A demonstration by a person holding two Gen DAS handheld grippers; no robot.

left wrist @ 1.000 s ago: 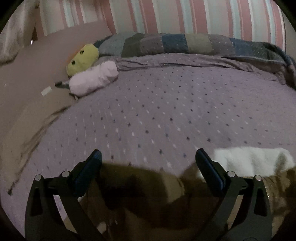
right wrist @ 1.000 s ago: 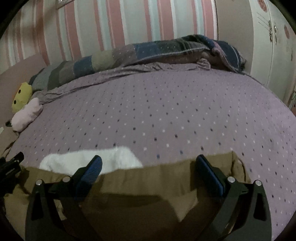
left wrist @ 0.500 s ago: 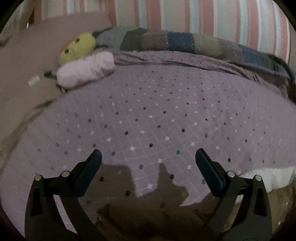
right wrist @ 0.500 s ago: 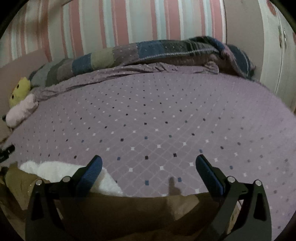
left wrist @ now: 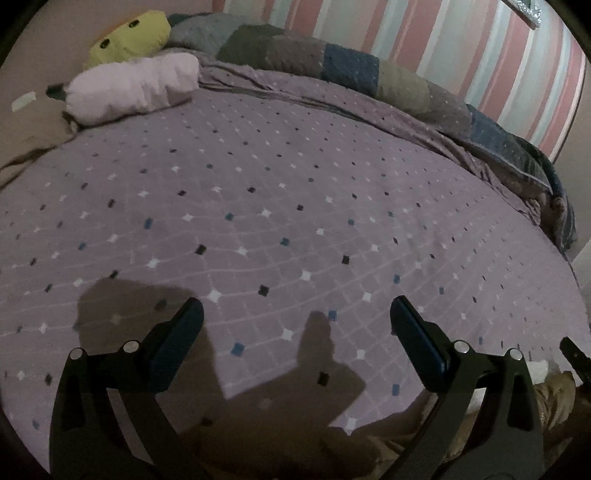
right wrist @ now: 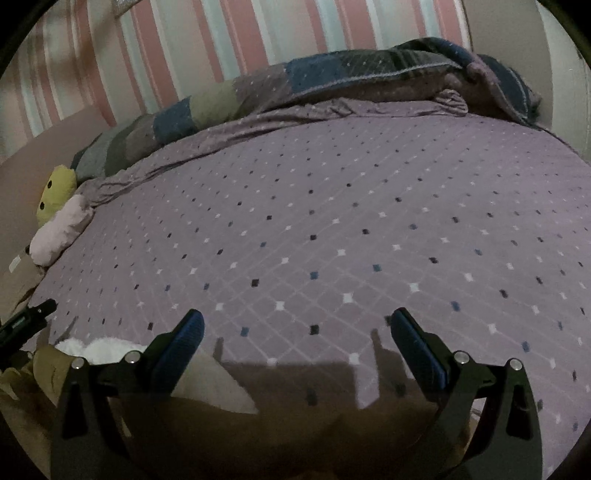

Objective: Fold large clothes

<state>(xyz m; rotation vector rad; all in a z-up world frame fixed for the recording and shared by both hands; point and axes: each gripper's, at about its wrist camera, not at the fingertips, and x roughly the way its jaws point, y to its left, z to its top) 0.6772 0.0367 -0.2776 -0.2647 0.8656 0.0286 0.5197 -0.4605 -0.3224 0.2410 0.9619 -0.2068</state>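
Folding looks barely begun: the tan garment point(right wrist: 207, 384) with white fleece lining point(right wrist: 99, 347) lies bunched beneath both claws, left claw point(left wrist: 295, 339) and right claw point(right wrist: 297, 341) spread apart, empty, over the bed point(right wrist: 369, 221).

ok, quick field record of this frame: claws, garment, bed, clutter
left claw: open, empty, over the bedspread
right claw: open, empty
garment: brown coat with white fleece lining, at the near bed edge, low in both views, ungripped
surface: purple diamond-print bedspread
far edge: patchwork blanket bunched along the striped wall
clutter: yellow plush toy, pink pillow beside it
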